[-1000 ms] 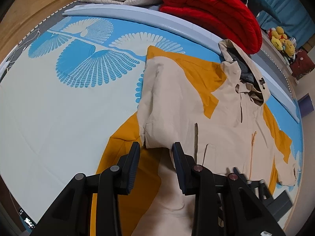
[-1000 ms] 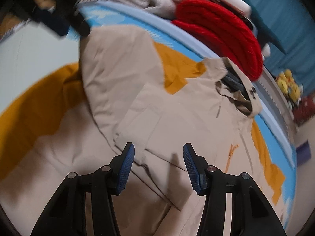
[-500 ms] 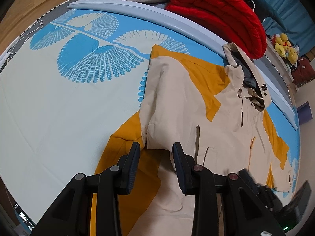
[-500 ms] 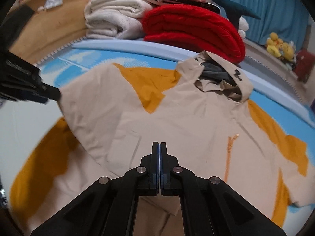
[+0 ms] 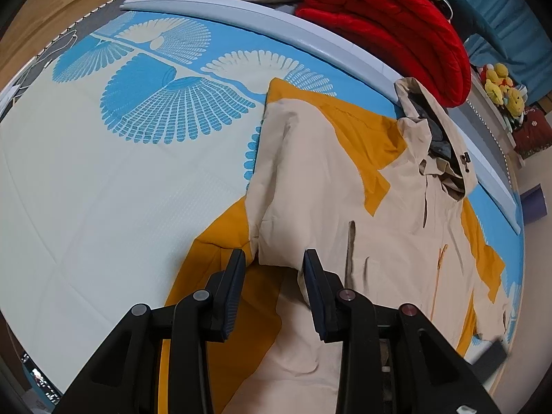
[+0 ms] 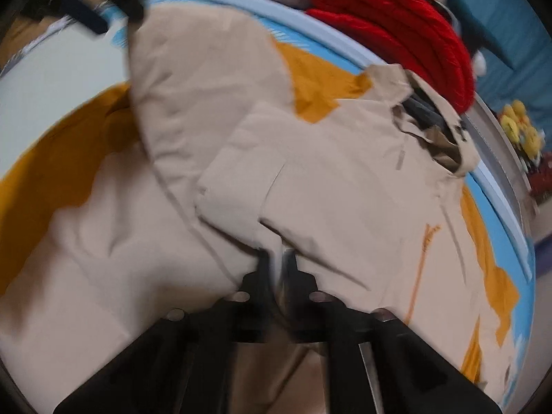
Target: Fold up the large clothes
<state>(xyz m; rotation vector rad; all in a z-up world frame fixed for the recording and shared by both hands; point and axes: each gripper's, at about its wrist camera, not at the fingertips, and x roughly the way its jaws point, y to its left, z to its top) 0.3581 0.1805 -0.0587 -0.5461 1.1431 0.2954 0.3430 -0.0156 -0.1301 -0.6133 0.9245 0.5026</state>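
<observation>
Between the fingers of the left tongs (image 5: 274, 265) lies the end of the folded sleeve (image 5: 296, 186) of the beige and yellow jacket (image 5: 396, 227), which is spread on the bed (image 5: 86, 207); the fingers stand apart and do not press it. The right tongs (image 6: 276, 269) are together, and they seem to pinch a fold of jacket cloth, probably to hold it flat. Left of the left tongs the sheet gives free room; beyond the hood, red blankets (image 5: 386, 24) limit it.
</observation>
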